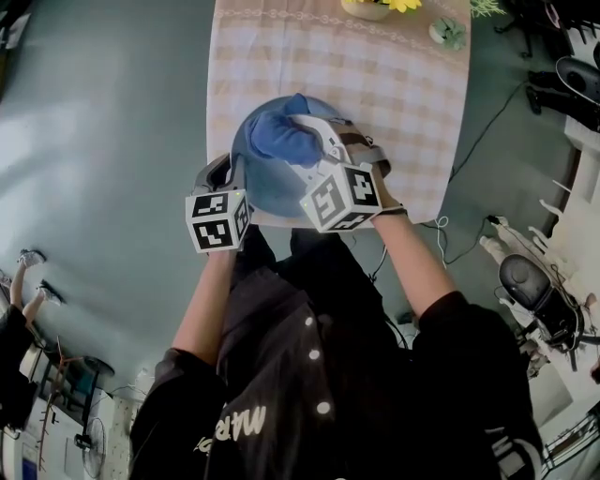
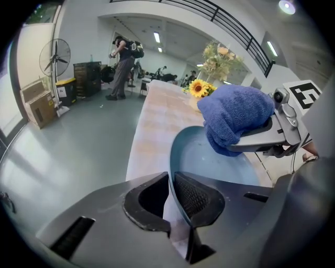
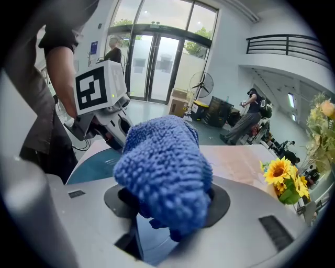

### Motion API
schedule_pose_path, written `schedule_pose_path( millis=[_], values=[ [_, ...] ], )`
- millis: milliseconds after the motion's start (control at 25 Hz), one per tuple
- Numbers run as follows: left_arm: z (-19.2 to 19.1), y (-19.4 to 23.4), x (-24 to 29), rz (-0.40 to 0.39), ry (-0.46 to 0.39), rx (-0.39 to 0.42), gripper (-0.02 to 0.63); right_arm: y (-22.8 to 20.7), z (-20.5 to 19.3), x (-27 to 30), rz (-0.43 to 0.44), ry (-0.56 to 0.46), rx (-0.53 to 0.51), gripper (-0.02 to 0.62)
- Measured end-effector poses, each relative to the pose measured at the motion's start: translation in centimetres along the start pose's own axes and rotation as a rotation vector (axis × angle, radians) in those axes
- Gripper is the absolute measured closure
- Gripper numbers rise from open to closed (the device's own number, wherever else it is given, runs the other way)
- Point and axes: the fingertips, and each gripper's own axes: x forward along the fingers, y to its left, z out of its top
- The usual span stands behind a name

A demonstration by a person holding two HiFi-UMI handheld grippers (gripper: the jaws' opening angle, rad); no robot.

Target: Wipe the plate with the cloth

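Note:
A round blue plate (image 1: 267,192) hangs over the near edge of the checked table. My left gripper (image 1: 236,171) is at its left rim. In the left gripper view the left gripper (image 2: 171,180) is shut on the thin rim, and the plate (image 2: 209,157) stretches away to the right of it. A bunched blue cloth (image 1: 281,138) is over the far part of the plate. My right gripper (image 1: 302,131) is shut on the cloth. The cloth (image 3: 165,172) bulges out over the right gripper (image 3: 167,204) and hides its pads. Whether the cloth touches the plate (image 3: 94,162) I cannot tell.
The table (image 1: 375,75) has a pale checked cover, with a sunflower vase (image 1: 375,7) and a small green thing (image 1: 448,34) at its far end. Grey floor lies to the left. Cables (image 1: 469,141) and equipment are on the right. A person (image 2: 123,65) stands far off.

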Motion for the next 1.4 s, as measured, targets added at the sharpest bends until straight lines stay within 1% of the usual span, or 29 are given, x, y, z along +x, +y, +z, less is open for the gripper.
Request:
schedule_pose_path(
  millis=[280, 480, 760, 1080, 1200, 1400],
  values=[
    [0.0, 0.0, -0.1, 0.006, -0.005, 0.001, 0.554, 0.0, 0.1, 1.9, -0.003, 0.032, -0.015, 0.399],
    [0.0, 0.0, 0.0, 0.003, 0.003, 0.008, 0.554, 0.5, -0.1, 3.4, 0.023, 0.045, -0.027, 0.399],
    [0.0, 0.0, 0.0, 0.005, 0.004, 0.012, 0.554, 1.1, -0.6, 5.0, 0.037, 0.058, -0.024, 0.399],
    [-0.1, 0.0, 0.1, 0.003, 0.007, 0.015, 0.554, 1.3, -1.0, 6.1, 0.067, 0.084, -0.021, 0.4],
    [-0.1, 0.0, 0.1, 0.01, 0.005, 0.018, 0.554, 1.2, -1.0, 6.3, 0.08, 0.086, -0.031, 0.399],
    [-0.1, 0.1, 0.1, 0.022, 0.005, 0.018, 0.554, 1.2, -1.2, 6.3, 0.09, 0.099, -0.018, 0.402]
  ],
)
